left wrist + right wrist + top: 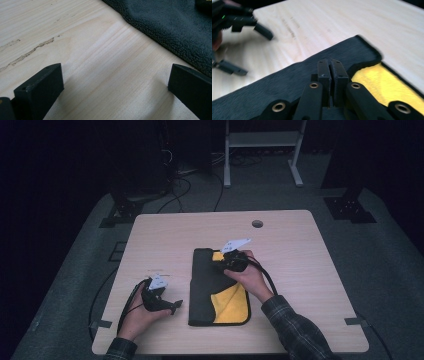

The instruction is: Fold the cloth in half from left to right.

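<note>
Black-and-yellow fleece cloth (218, 287) – right gripper (330, 72) jaws closed, pinching its far edge; lift slowly, left gripper (112, 85) open on desk (165, 240).

Free: I see bare table (295, 270) right of and beyond the cloth (205, 290) | Obstacle: left gripper (167, 306) just beside its left edge

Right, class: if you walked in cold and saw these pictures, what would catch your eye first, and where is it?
First, the cloth near the middle of the pale wooden table: dark on one face, bright yellow where it shows at its right side. Next, the right gripper over the cloth's far end, its jaws pressed together; whether they pinch the fabric cannot be told. The left gripper rests on bare wood just left of the cloth, jaws wide apart.
</note>
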`<move>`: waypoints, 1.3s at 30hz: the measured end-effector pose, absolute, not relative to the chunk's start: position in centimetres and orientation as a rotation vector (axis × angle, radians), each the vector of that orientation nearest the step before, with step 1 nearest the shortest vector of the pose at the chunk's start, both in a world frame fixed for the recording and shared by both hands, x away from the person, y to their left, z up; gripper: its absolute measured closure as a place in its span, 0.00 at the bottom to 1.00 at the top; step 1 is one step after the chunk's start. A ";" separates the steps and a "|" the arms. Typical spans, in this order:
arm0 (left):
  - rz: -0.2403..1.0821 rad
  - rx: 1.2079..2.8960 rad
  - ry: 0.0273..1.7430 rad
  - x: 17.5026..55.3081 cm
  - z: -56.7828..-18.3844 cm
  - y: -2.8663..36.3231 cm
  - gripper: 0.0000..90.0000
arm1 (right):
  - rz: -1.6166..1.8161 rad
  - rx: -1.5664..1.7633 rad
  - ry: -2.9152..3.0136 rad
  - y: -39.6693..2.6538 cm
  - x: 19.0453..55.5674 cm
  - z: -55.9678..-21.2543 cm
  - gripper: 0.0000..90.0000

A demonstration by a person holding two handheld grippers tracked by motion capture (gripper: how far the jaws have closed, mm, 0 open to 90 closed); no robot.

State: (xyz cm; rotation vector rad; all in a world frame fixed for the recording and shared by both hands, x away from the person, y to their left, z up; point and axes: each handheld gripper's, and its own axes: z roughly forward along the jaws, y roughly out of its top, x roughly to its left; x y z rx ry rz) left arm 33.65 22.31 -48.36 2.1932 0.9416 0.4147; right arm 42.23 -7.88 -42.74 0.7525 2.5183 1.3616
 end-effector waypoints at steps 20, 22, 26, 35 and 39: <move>0.417 2.190 0.941 33.7 -48.4 22.3 0.00 | 1.252 1.019 2.314 -13.9 48.3 -41.9 0.96; 0.417 2.189 0.941 33.7 -48.4 22.3 0.00 | 1.210 1.029 2.307 -14.3 48.9 -42.1 0.97; 0.417 2.190 0.941 33.7 -48.4 22.3 0.00 | 1.156 1.050 2.287 -14.8 49.9 -42.3 0.97; 0.416 2.191 0.940 33.6 -48.4 22.3 0.00 | 1.005 1.085 2.290 -15.5 51.3 -44.6 0.97; 0.416 2.190 0.941 33.6 -48.4 22.3 0.00 | 0.974 1.091 2.303 -15.2 51.7 -45.7 0.96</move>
